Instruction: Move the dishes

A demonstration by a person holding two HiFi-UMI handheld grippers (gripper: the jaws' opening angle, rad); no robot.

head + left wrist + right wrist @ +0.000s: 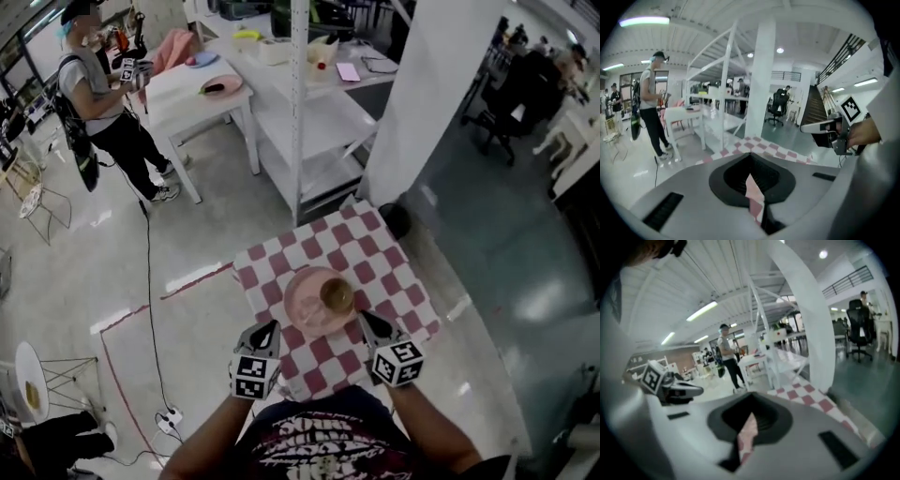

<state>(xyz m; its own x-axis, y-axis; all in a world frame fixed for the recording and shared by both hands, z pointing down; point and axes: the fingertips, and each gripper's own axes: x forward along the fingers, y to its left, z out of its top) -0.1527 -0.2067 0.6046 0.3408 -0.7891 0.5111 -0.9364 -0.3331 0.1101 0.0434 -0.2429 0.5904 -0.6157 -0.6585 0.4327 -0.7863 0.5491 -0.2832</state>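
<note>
Left gripper (271, 327), right gripper (365, 319) side by side, angled down, pinching checkered cloth (367, 251).

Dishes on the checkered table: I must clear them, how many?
2: a pink plate near the middle of the table, and a brownish cup standing on its right part. None looks hidden.

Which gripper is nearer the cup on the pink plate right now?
Right. In the head view, the right gripper sits just below-right of the cup. The left gripper is past the plate's lower-left edge, farther off.
</note>
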